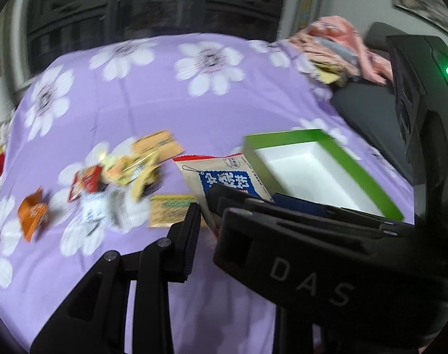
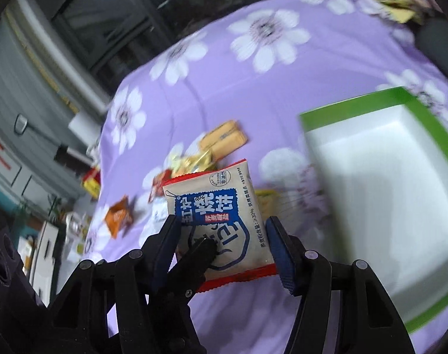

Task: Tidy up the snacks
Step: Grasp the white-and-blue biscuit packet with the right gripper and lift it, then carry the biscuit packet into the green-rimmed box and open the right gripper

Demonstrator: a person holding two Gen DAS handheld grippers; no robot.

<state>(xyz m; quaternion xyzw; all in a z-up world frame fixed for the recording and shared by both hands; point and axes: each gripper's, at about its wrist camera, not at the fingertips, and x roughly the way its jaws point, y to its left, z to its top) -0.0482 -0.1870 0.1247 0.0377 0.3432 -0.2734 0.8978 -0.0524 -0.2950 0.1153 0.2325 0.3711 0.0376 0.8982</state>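
The right gripper is pinching the beige-and-blue snack packet by its sides, lifted clear of the purple flowered cloth; the left gripper, fingers nearly together, is apparently nipping the same packet's edge, though blur is obscuring contact; just beyond, the empty green-rimmed box is waiting open, likely the destination; farther left, loose snacks are lying scattered.

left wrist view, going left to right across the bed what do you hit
orange snack packet → red snack packet → flat tan packet → blue and white snack packet → green box, open with a white inside
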